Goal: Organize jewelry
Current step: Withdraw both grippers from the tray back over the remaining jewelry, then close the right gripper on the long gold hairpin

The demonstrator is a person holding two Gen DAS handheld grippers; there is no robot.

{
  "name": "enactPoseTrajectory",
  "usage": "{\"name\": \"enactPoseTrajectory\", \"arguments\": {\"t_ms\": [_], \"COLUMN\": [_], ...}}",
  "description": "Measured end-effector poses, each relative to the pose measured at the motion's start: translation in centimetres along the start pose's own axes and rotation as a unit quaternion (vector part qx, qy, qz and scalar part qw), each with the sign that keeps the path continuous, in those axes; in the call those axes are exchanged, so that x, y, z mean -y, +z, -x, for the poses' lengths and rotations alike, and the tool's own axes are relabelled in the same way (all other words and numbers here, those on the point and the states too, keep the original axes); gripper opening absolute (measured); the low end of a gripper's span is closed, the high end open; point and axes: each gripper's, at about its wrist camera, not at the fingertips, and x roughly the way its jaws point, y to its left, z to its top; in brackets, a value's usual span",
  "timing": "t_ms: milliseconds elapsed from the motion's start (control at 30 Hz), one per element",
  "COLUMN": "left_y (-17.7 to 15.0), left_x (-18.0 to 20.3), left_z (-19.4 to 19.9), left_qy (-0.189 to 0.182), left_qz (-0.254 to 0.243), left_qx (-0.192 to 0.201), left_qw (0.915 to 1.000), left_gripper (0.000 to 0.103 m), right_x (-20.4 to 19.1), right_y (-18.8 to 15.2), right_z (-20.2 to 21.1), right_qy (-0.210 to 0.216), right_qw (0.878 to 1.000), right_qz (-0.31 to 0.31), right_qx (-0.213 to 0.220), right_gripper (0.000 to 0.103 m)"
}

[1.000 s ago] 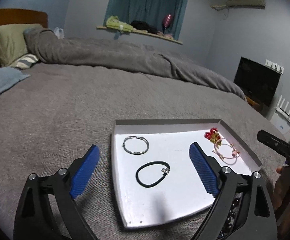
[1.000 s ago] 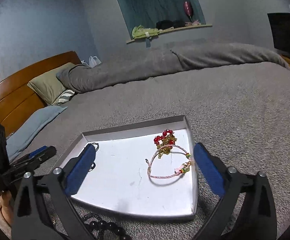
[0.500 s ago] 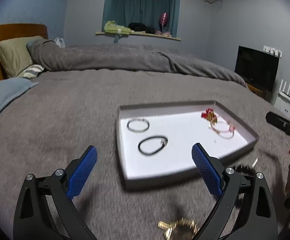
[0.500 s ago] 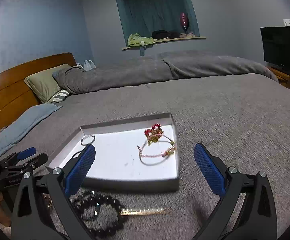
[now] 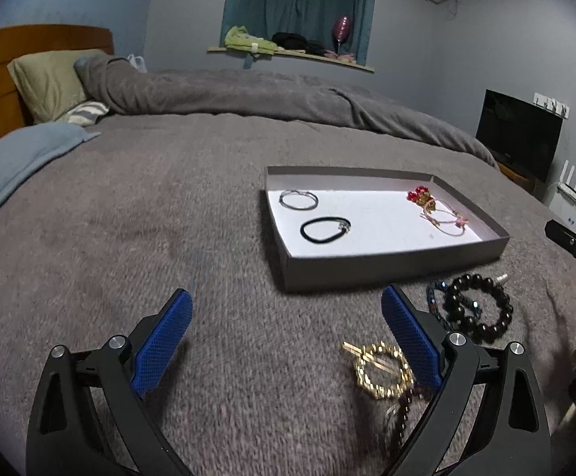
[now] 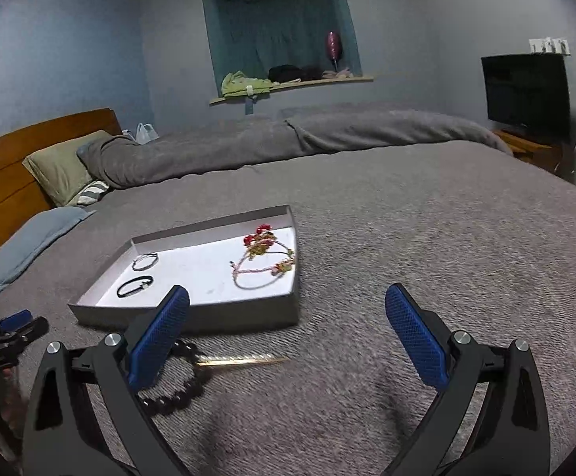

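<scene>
A shallow grey tray (image 5: 391,265) with a white floor lies on the grey bedspread; it also shows in the right wrist view (image 6: 192,317). In it lie a silver ring bracelet (image 5: 298,200), a black band (image 5: 324,229), a red-and-gold piece (image 5: 419,196) and a pink cord bracelet (image 5: 446,222). In front of the tray lie a black bead bracelet (image 5: 480,311), a dark blue bracelet (image 5: 433,301) and a gold bracelet (image 5: 383,369). A thin gold bar (image 6: 244,361) lies by the beads (image 6: 177,396). My left gripper (image 5: 286,341) is open and empty. My right gripper (image 6: 288,341) is open and empty.
A rolled grey duvet (image 5: 248,95) and pillows (image 5: 50,83) lie at the bed's far side beside a wooden headboard (image 6: 6,182). A blue blanket (image 5: 18,158) is at the left. A TV (image 6: 525,95) stands at the right.
Both grippers have drawn back from the tray and lowered, so the loose bracelets on the bedspread in front of it have come into view. Both stay open.
</scene>
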Motion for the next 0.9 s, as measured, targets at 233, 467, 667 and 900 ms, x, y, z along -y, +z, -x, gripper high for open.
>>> {"name": "enactPoseTrajectory", "arguments": {"t_ms": [233, 467, 667, 900], "left_y": [-0.9, -2.2, -2.4, -2.4], "left_x": [0.1, 1.3, 2.3, 2.4], "left_z": [0.7, 1.5, 1.8, 1.4], "left_qy": [0.002, -0.006, -0.015, -0.024], "left_qz": [-0.003, -0.032, -0.058, -0.058], "left_qx": [-0.008, -0.018, -0.015, -0.025], "left_qw": [1.0000, 0.9993, 0.9981, 0.9977], "left_gripper": [0.096, 0.096, 0.096, 0.096], "right_x": [1.2, -0.2, -2.1, -1.2], "right_y": [-1.3, -2.6, -3.6, -3.0], "right_z": [0.7, -0.2, -1.6, -3.2], "right_qy": [-0.006, 0.047, 0.044, 0.035], "right_qw": [1.000, 0.996, 0.992, 0.989], "right_qz": [0.026, 0.043, 0.064, 0.061], "right_qx": [-0.009, -0.062, -0.097, -0.130], "right_gripper": [0.098, 0.098, 0.098, 0.083]}}
